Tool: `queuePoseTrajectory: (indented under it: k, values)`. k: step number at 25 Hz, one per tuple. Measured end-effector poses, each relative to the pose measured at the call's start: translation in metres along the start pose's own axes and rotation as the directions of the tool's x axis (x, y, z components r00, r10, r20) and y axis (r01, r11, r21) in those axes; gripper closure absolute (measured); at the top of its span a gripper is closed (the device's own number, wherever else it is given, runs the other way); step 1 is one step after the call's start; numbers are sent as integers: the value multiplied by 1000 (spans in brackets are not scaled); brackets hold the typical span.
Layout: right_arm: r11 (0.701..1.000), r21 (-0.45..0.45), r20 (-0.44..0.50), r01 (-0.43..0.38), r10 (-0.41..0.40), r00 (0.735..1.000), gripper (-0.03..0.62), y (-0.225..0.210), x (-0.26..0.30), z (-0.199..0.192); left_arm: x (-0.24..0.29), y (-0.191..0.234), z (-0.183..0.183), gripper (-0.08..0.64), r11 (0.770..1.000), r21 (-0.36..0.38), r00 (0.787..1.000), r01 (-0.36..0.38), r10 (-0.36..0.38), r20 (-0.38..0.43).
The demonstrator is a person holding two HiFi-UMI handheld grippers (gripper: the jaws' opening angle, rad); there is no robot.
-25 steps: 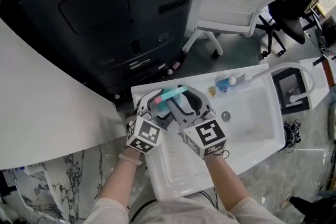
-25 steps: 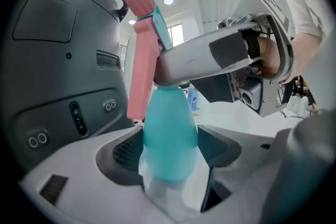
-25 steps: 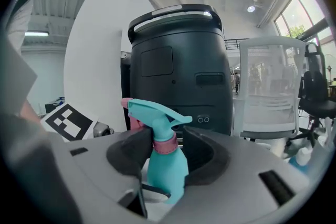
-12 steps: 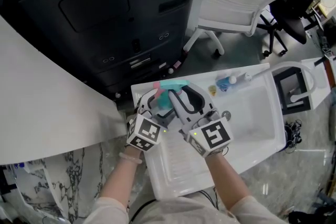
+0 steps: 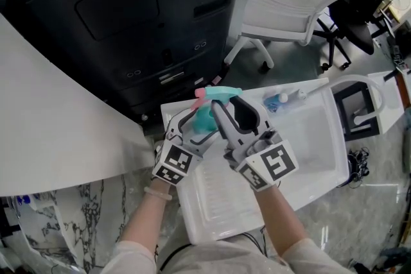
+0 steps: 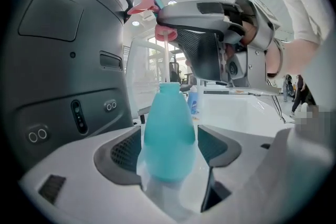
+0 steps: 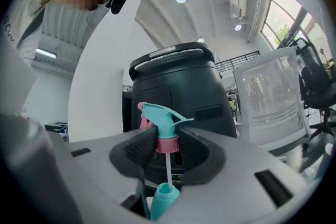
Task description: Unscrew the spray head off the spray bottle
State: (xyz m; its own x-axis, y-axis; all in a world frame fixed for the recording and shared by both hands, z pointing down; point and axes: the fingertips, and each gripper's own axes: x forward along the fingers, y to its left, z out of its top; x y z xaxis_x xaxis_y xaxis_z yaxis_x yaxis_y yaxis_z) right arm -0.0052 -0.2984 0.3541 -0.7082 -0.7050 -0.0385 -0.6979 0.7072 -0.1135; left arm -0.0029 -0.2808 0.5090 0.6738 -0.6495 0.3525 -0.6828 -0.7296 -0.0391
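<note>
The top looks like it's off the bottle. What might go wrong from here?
The thin tube under the spray head reaches down to the bottle's mouth; pulled sideways, it might bend or tug the bottle.
The right gripper, its jaws just closed further, pinches only the head's pink collar, so the head could slip and fall.

My left gripper and right gripper look pale grey, with black-and-white marker cubes; my sleeves are whitish.

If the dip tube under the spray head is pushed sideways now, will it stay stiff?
Probably not: the dip tube looks thin and long, so it likely flexes. Its end seems inside the neck of the teal bottle, so it may catch there.
</note>
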Motion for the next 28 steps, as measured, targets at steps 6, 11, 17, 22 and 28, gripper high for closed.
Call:
queuePoseTrajectory:
  k: [6,11,17,22,28]
  values:
    - [1000,-19,36,-3,4,999,457,2,-1,20,-10,-3,2,232,1000,7,1000,-11,11,8]
    - [999,-42,88,4,0,996,457,3,-1,39,-21,-2,6,232,1000,3,999,-31,31,19]
    - [997,-75,135,10,0,991,457,7,-1,63,-41,4,16,232,997,-6,996,-79,79,38]
    - [995,-101,163,18,-2,987,457,10,-7,78,-55,5,23,233,993,-36,992,-109,111,60]
    - [995,-99,193,22,-3,981,458,12,-18,91,-67,-4,31,233,992,-43,989,-117,120,80]
